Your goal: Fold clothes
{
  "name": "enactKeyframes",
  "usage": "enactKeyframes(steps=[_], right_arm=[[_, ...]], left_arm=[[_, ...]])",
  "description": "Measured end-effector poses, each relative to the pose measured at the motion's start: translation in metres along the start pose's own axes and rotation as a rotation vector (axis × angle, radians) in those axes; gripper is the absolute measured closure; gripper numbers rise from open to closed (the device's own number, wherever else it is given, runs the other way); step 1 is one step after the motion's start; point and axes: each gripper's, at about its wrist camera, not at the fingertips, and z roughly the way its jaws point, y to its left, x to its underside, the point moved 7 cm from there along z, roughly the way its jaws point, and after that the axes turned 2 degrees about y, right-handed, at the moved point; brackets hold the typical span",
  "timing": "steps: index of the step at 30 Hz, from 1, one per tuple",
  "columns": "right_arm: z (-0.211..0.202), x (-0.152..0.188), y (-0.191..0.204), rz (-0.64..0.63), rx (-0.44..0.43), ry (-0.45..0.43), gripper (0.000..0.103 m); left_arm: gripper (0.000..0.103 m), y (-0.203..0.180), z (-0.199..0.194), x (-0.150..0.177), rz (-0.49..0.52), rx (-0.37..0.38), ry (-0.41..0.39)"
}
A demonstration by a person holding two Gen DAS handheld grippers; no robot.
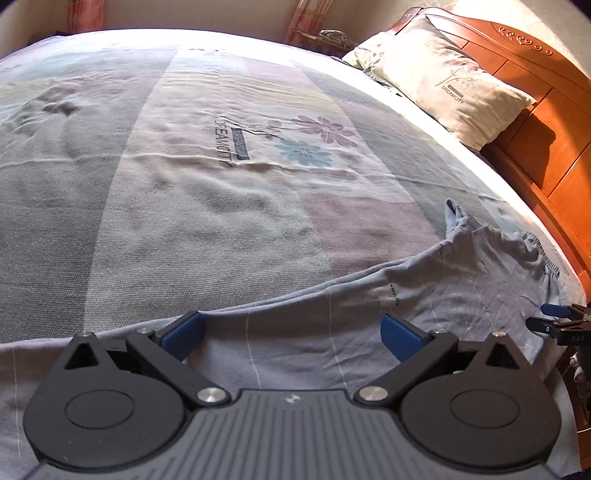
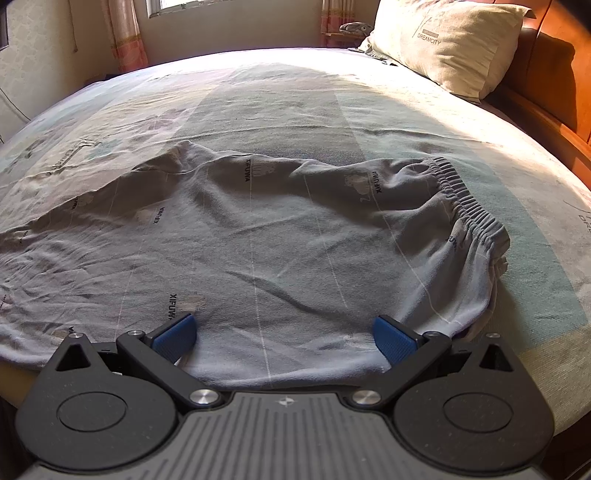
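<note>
grey pants [image 2: 258,236] lie spread on the bed [image 2: 280,96], near its front edge, wrinkled, not folded. elastic waistband [image 2: 469,206] sits on the right side in the right wrist view, legs run off to the left. thin pale stripes and small dark print on the fabric.

right tongs [image 2: 284,336] are wide open, blue pads [image 2: 173,336] spread apart and low over the near hem of the pants, nothing between them. cannot tell if the pads touch the cloth.

left tongs [image 1: 291,336] are also wide open, blue pads [image 1: 400,338] apart, sitting over the pants [image 1: 369,295] near their upper edge, gripping nothing. in the left wrist view the waistband [image 1: 543,254] is at far right, and the right tongs [image 1: 557,317] show at the right border just beside the fabric.

bed sheet [image 1: 221,166] is a patchwork of pale blocks with flower prints and lettering. pillow [image 1: 443,81] leans against the orange wooden headboard [image 1: 535,110] at the far right, well apart from the pants. curtains [image 2: 125,33] and a window at the back wall. strong sunlight across the far half of the bed.
</note>
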Motion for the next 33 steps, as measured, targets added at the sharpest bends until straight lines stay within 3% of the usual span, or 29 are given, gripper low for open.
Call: enactKeyframes(steps=[1,3,6,9,11,13,15,17,23,28,33], right_arm=[[0.0,0.0,0.0,-0.001,-0.001,0.0,0.0],[0.0,0.0,0.0,-0.003,-0.001,-0.004,0.0],[-0.001,0.001,0.001,-0.009,0.003,-0.013,0.0],[-0.004,-0.006,0.005,-0.013,0.022,0.022,0.0],[-0.011,-0.018,0.017,-0.067,0.002,-0.005,0.0],[-0.018,-0.037,0.037,-0.145,-0.05,-0.061,0.0],[-0.023,-0.056,0.065,-0.222,-0.136,-0.122,0.0],[-0.02,-0.071,0.094,-0.291,-0.235,-0.165,0.0],[0.026,-0.091,0.152,-0.374,-0.424,-0.119,0.0],[0.073,-0.097,0.156,-0.368,-0.416,-0.084,0.0],[0.067,-0.1,0.159,-0.396,-0.419,-0.088,0.0]], left_arm=[[0.001,0.003,-0.002,-0.002,-0.011,0.013,0.007],[0.002,0.003,-0.006,-0.004,-0.016,-0.033,0.023],[0.002,-0.017,-0.019,-0.005,0.016,-0.059,0.014],[0.001,-0.049,-0.025,0.002,0.08,0.001,0.009],[0.001,-0.059,-0.021,0.008,0.089,-0.004,0.026],[0.001,-0.059,-0.011,0.015,0.077,-0.042,0.049],[0.001,-0.044,0.003,0.025,-0.001,-0.115,0.099],[0.001,-0.038,0.001,0.028,-0.041,-0.128,0.08],[0.001,-0.026,-0.012,0.033,-0.094,-0.138,0.04],[0.001,-0.026,-0.014,0.036,-0.086,-0.131,0.023],[0.001,-0.026,-0.02,0.029,-0.138,-0.11,0.004]])
